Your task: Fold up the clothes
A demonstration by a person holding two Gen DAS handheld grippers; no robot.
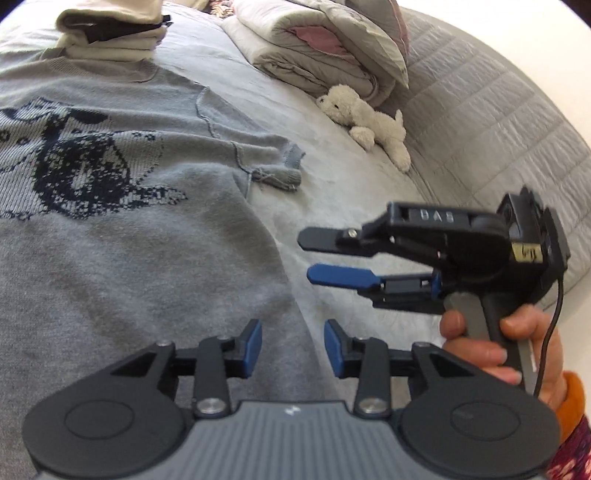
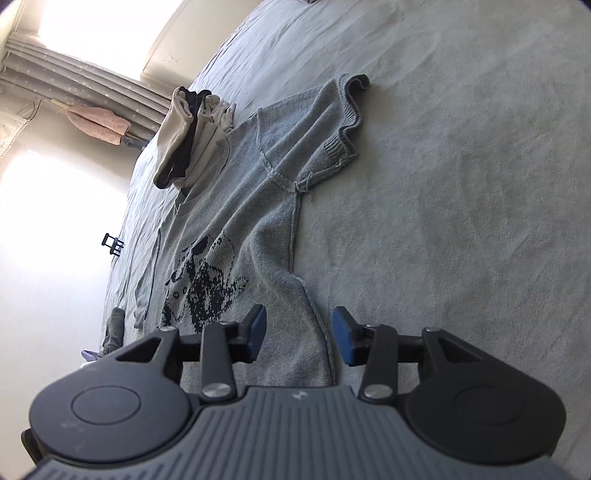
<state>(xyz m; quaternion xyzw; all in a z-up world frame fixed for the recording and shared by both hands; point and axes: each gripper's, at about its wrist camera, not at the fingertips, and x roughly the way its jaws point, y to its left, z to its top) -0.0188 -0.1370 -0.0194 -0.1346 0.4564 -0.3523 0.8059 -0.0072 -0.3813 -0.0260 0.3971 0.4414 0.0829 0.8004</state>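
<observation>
1. Far left, at the head end of the spread sweater, sits a stack of folded clothes [image 1: 114, 35], pale layers with one dark piece between them; its edge rests on the sweater's collar.
2. The grey knit sweater [image 1: 122, 206] lies flat on the grey bed cover [image 1: 347, 177], dark blue pattern facing up, one short sleeve [image 1: 273, 166] reaching out sideways with its cuff crumpled.
3. The left gripper [image 1: 292, 349] hovers over the sweater's lower side edge, blue pads spread apart, nothing between them.
4. Further right, a folded duvet [image 1: 317, 48] and a pillow are piled near the top of the bed, with a white plush toy [image 1: 369, 122] lying just beside them.
5. The right gripper [image 1: 314, 256] is held side-on by a hand [image 1: 484, 343] in an orange cuff; its fingers stand apart and empty.
6. From its own camera, the right gripper [image 2: 300, 338] straddles the sweater's side seam, above the cloth; whether it touches I cannot tell.
</observation>
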